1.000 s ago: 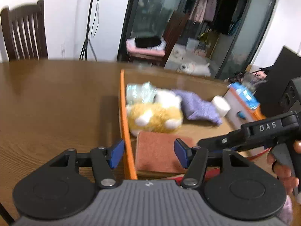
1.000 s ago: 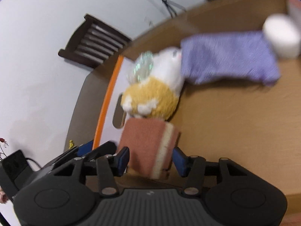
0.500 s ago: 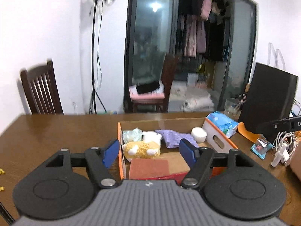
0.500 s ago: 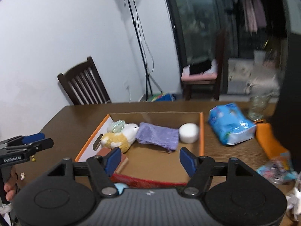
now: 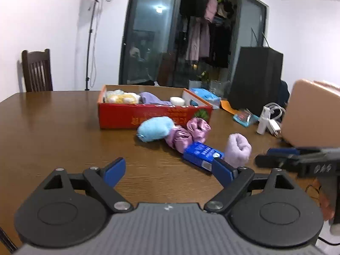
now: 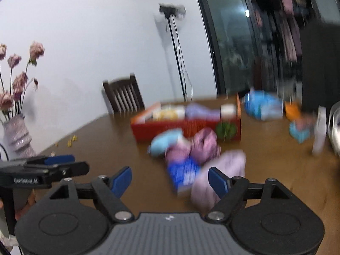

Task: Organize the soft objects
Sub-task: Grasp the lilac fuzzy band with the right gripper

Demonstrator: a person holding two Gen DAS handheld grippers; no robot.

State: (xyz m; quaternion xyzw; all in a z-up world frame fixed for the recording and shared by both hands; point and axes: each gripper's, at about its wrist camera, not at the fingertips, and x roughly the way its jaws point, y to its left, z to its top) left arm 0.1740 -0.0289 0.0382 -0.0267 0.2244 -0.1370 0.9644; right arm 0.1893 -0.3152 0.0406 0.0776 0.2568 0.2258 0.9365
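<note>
Both grippers hang over the brown tabletop [image 5: 53, 127], back from the red cardboard box [image 5: 153, 115], and each one is empty. The left gripper [image 5: 169, 170] has just been opening its jaws and nothing sits between them. The right gripper [image 6: 170, 180] has just been opening too, and it also holds nothing. The box already holds a yellow plush toy [image 5: 122, 97], a purple cloth [image 5: 149, 98] and a white round thing [image 5: 178, 100]. In front of the box, on the tabletop, lie a fluffy blue toy [image 5: 155, 128], a shiny pink scrunchie [image 5: 188, 132], a blue tissue pack [image 5: 201, 154] and a rolled lilac towel [image 5: 237, 149]. The next job is likely to pick up one of these. The lilac towel is nearest to the right gripper, so it is a good first pick. The jaws should go down on both sides of the roll and squeeze its middle gently. The left view is sharp and shows each soft thing clearly. The right view is blurry, but it alone shows a vase of dried flowers [image 6: 17, 127] at the table's edge.
</note>
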